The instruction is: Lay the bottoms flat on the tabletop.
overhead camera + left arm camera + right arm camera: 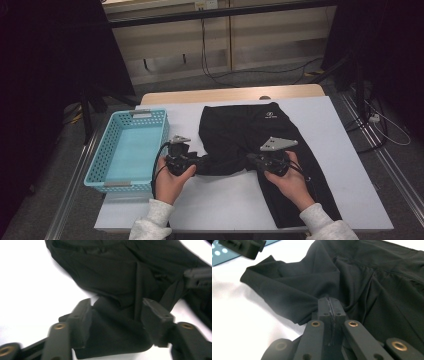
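We see black trousers (260, 145) lying on the white table (330, 150), waistband toward the far edge, one leg running down to the near right, the other leg folded across toward the left. In the right gripper view the trousers (352, 277) spread out ahead of the jaws, and the right gripper (330, 307) has its jaws pressed together on a bunched fold of the fabric. From above, that right gripper (252, 161) sits where the two legs meet. The left gripper (197, 164) is at the end of the folded leg; in the left gripper view its jaws (116, 315) stand apart with the hem of the cloth (117, 332) lying between them (the pads do not seem to press it). We find a blue basket (112, 150) just left of the left hand, near the table's left edge.
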